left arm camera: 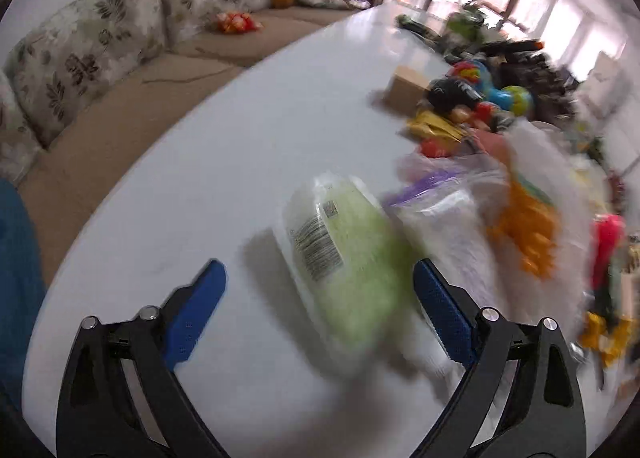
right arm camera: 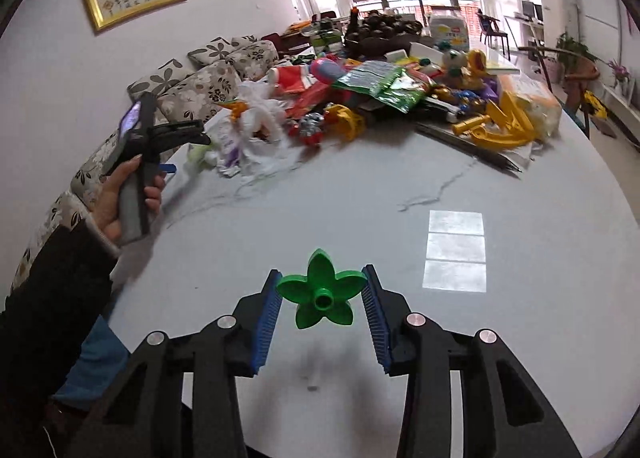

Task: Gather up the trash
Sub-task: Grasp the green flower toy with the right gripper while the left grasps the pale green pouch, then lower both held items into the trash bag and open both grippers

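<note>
At the far left of the right wrist view, a hand [right arm camera: 124,193] in a dark sleeve holds the left claw [right arm camera: 188,135] above the edge of the white surface [right arm camera: 400,185]. In its own blurred view the left claw [left arm camera: 320,278] is wide open, with nothing between its blue pads. A clear packet with light green content [left arm camera: 344,258] lies on the surface between and beyond the pads, not touched by them. To the right of it lie a clear bag with a purple strip [left arm camera: 436,209] and a heap of colourful items [left arm camera: 472,105].

In the right wrist view, the right claw [right arm camera: 322,290] is partly closed on a green flower-shaped piece [right arm camera: 320,292]. Both blue pads press on its petals. The piece is above the surface, with its shadow under it. Behind, a big pile of toys and wrappers [right arm camera: 380,97] covers the far side of the surface.
</note>
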Demonstrator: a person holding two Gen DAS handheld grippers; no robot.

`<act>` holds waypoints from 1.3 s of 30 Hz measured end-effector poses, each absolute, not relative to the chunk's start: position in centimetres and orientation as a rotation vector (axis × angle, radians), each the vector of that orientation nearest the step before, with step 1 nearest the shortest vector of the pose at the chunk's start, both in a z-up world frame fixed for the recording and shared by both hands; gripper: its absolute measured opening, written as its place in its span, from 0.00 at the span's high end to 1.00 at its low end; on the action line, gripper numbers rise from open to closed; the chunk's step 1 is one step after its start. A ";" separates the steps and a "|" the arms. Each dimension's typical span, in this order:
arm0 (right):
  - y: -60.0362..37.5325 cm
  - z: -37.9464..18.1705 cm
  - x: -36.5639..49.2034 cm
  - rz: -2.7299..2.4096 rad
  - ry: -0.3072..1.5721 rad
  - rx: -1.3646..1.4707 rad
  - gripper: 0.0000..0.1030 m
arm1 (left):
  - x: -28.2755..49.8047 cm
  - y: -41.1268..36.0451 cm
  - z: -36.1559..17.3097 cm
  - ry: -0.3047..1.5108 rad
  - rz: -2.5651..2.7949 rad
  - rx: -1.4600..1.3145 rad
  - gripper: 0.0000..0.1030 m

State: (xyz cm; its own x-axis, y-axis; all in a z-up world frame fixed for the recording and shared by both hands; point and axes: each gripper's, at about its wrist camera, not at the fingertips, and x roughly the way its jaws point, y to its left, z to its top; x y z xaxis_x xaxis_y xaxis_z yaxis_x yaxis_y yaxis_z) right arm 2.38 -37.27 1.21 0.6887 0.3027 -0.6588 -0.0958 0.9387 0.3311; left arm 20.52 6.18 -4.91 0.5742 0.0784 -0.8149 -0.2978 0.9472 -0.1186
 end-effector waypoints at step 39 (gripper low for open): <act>-28.7 1.3 -10.9 0.489 0.822 0.161 0.61 | -20.1 -1.9 -4.0 0.766 -0.379 0.103 0.65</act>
State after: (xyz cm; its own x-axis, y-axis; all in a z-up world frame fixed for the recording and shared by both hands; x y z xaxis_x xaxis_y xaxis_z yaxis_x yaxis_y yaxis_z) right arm -10.92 -28.71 1.33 0.5771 0.4769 -0.6630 -0.3547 0.8776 0.3225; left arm -20.14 -1.87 -3.98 0.6567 -0.2967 -0.6933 0.3711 0.9275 -0.0454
